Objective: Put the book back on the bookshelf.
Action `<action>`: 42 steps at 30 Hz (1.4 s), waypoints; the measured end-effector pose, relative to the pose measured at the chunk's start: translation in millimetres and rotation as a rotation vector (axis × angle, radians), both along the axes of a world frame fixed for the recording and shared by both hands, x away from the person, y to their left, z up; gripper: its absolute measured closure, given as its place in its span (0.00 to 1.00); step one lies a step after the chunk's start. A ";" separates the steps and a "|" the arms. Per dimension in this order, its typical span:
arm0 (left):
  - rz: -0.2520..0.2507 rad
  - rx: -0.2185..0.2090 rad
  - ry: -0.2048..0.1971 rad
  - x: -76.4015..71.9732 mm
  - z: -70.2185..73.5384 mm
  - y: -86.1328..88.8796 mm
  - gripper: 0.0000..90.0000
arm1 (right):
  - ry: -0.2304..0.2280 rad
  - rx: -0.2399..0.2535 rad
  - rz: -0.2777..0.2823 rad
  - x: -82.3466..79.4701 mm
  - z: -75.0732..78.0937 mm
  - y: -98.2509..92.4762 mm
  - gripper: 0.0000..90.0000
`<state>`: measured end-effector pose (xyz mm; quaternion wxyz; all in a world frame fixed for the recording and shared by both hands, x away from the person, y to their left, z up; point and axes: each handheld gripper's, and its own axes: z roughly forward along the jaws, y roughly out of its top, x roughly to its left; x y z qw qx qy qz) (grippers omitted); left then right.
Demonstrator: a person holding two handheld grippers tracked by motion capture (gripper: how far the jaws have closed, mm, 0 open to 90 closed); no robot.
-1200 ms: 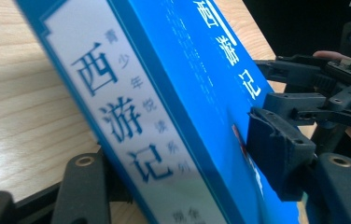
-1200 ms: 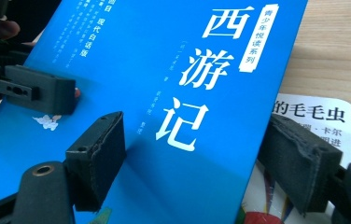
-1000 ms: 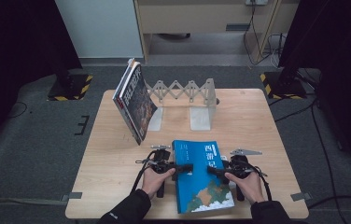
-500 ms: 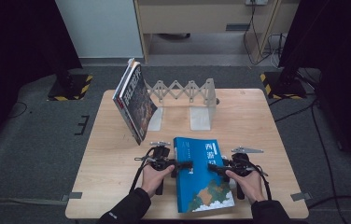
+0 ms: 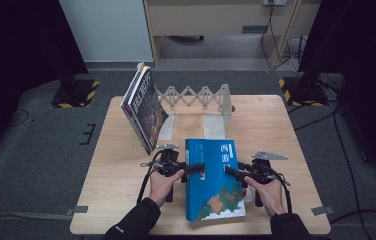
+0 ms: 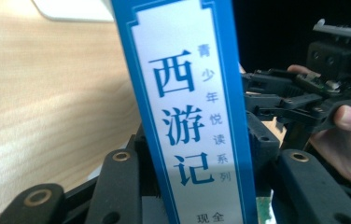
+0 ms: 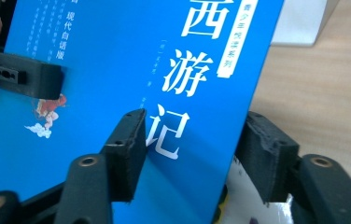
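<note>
**A:** High view first. Place of book (image 5: 215,182)?

**B:** Near middle of table (image 5: 286,130), long axis pointing away from the person, title end far. Gripped across its width: left gripper (image 5: 196,168) at the spine edge, right gripper (image 5: 230,172) at the open edge. Well apart from dark book (image 5: 146,110), leaning by rack (image 5: 196,95) farther back.

**A:** Left gripper view?

**B:** Spine of book (image 6: 187,116) standing between the fingers (image 6: 117,186), pressed from both sides. Just been closing, with book between. Right gripper (image 6: 276,100) beyond, at the opposite edge.

**A:** Right gripper view?

**B:** Blue cover of book (image 7: 117,56) slanting across. One of the fingers (image 7: 127,154) on top, the other under the edge; narrow, clamped on book, likewise just been closing. Left gripper (image 7: 24,74) at the far edge, upper left.

**A:** Relation to watch next?

**B:** Probably a lift toward rack. Neither hand nearer, both about mid-length, facing each other. Rack ahead along the long axis, a little left.
</note>
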<state>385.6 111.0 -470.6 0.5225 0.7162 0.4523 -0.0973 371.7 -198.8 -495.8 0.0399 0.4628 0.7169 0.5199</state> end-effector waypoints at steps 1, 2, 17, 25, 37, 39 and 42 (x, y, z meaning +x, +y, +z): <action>0.000 -0.011 -0.007 -0.3 0.6 0.2 0.64 | -0.017 0.007 -0.003 -0.1 1.0 -0.9 0.52; -0.002 -0.014 -0.014 -0.6 0.5 0.2 0.64 | -0.023 0.014 -0.009 -1.0 2.2 -1.3 0.53; -0.021 0.005 0.063 3.8 -19.4 -12.4 0.60 | -0.018 0.017 -0.020 -3.1 -3.7 0.1 0.57; -0.025 -0.005 0.086 3.9 -20.1 -13.2 0.60 | -0.012 0.026 -0.024 -3.9 -4.8 2.0 0.57; -0.027 -0.018 0.073 2.1 -16.7 -12.8 0.63 | 0.019 0.034 0.031 1.0 -13.1 1.5 0.40; -0.033 -0.012 0.078 3.0 -14.1 -11.6 0.64 | 0.022 0.038 0.035 1.1 -13.2 1.9 0.40; -0.032 -0.003 0.062 4.9 -7.9 -10.3 0.64 | 0.021 0.043 0.034 1.8 -11.1 1.4 0.46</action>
